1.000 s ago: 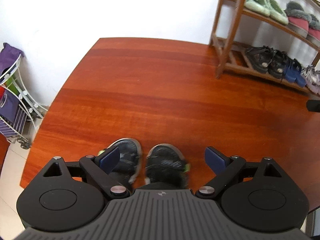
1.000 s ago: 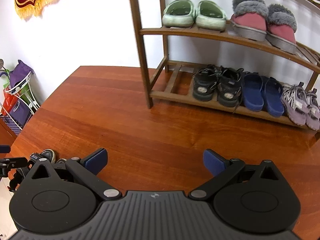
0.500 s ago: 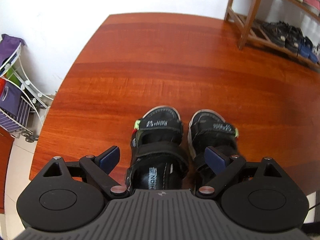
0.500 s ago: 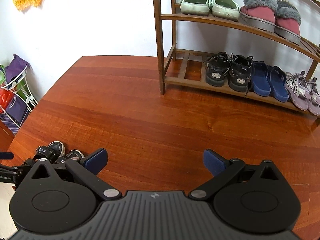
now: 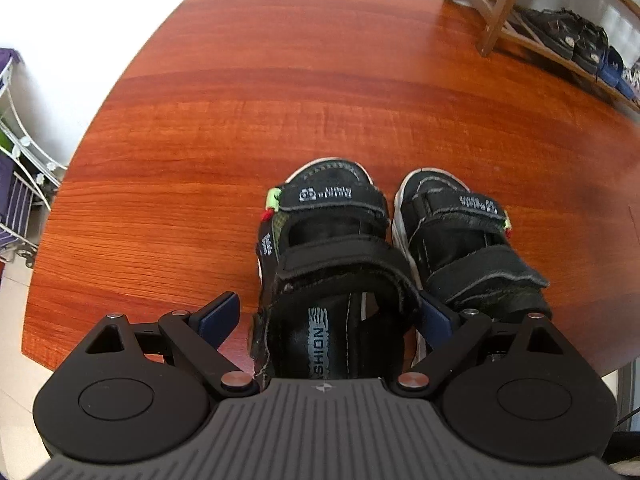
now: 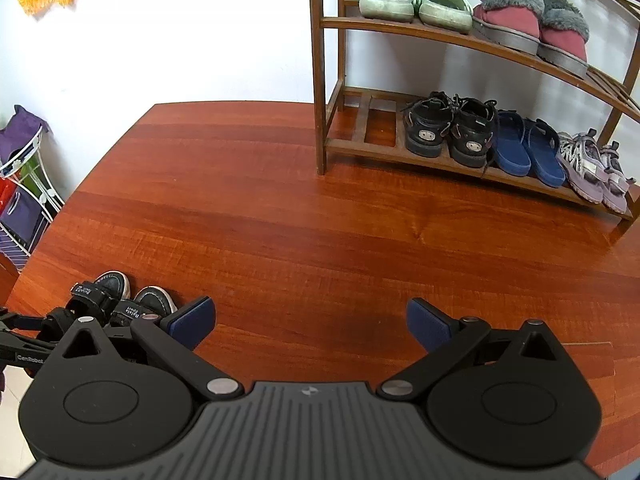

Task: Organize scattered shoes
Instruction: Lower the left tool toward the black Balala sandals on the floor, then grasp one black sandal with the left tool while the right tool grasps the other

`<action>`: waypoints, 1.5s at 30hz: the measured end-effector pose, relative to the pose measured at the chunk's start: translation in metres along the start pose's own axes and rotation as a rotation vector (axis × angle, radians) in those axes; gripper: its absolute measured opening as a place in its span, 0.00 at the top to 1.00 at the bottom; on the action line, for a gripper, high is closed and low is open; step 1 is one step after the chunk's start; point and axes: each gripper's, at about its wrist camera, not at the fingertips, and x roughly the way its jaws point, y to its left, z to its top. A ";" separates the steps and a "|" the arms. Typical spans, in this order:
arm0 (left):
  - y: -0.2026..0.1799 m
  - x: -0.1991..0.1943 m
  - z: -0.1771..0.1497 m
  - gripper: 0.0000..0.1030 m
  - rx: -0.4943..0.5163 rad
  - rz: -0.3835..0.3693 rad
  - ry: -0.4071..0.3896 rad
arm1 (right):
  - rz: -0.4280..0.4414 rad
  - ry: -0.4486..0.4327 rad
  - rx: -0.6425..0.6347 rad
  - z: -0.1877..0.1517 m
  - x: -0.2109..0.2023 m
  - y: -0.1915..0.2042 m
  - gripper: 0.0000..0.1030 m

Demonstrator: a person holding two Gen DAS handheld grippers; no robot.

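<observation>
A pair of black child's sandals stands side by side on the red-brown wooden surface. In the left wrist view the left sandal (image 5: 328,248) lies between the fingers of my open left gripper (image 5: 326,316), heel toward the camera. The right sandal (image 5: 464,236) sits just outside the right finger. In the right wrist view the pair (image 6: 116,300) shows at the lower left, with the left gripper's body over it. My right gripper (image 6: 308,322) is open and empty above bare wood. The wooden shoe rack (image 6: 332,80) stands at the back right.
The rack's lower shelf holds black shoes (image 6: 448,132), blue slippers (image 6: 528,152) and purple sandals (image 6: 592,168). The upper shelf holds green clogs (image 6: 412,0) and pink fur slippers (image 6: 528,24). A white wire rack (image 6: 24,196) stands left of the wooden surface's edge.
My left gripper has moved forward and down over the sandals, so the left sandal now lies between its fingers. The right gripper has drifted left and stayed open.
</observation>
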 end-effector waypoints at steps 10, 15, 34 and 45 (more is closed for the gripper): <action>0.004 0.014 -0.004 0.14 -0.013 -0.019 -0.008 | -0.002 0.007 0.001 -0.010 -0.005 0.010 0.01; 0.006 0.021 -0.006 0.18 -0.020 -0.028 -0.012 | -0.002 0.012 0.007 -0.016 -0.006 0.012 0.01; 0.022 0.007 -0.006 0.34 -0.099 -0.006 -0.068 | 0.028 0.025 -0.017 -0.022 -0.003 0.022 0.01; 0.031 -0.030 -0.003 0.34 -0.168 0.008 -0.109 | 0.157 0.080 -0.070 -0.034 0.027 0.079 0.01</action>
